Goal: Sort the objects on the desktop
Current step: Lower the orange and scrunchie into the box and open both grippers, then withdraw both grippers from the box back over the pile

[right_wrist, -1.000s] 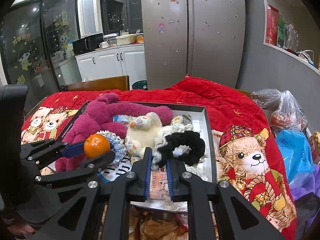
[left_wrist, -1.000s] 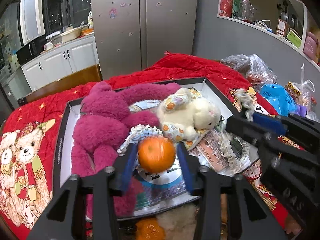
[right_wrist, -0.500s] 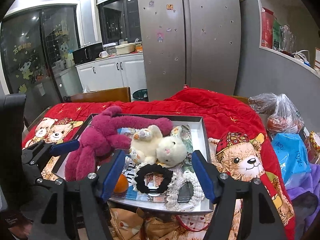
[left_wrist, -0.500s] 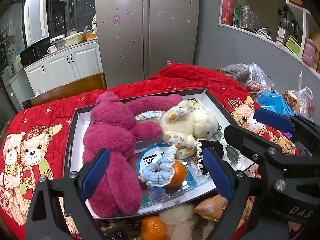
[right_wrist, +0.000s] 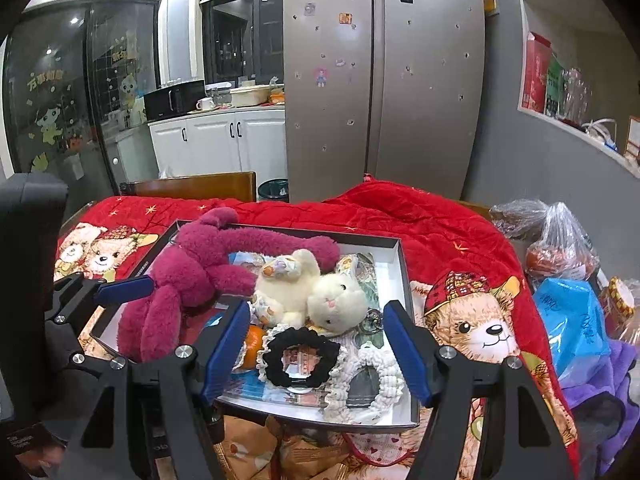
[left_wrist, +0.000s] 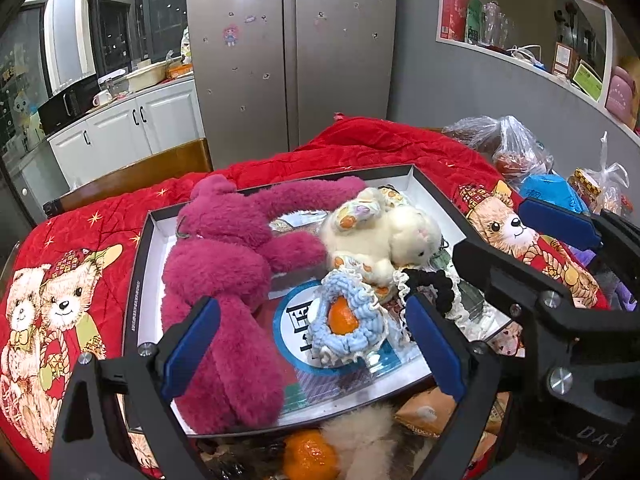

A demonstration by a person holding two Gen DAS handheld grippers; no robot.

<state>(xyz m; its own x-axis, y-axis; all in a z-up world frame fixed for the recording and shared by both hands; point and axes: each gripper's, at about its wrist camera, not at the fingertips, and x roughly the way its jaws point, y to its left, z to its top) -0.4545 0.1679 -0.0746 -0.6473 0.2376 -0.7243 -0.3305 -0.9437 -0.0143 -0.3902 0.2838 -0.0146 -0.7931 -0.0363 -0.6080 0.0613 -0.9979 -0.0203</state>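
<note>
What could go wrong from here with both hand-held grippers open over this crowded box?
1. The orange sits inside the blue crocheted scrunchie; it may roll out if anything is nudged.
2. The black scrunchie and white scrunchie lie touching near the box front edge, so the right hand-held gripper might snag both.
3. The left hand-held gripper is close to the magenta plush leg and could catch it.

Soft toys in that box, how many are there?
2. The magenta plush sprawls along the box's left side; the cream bunny lies beside it, toward the right. More could be hidden underneath.
</note>
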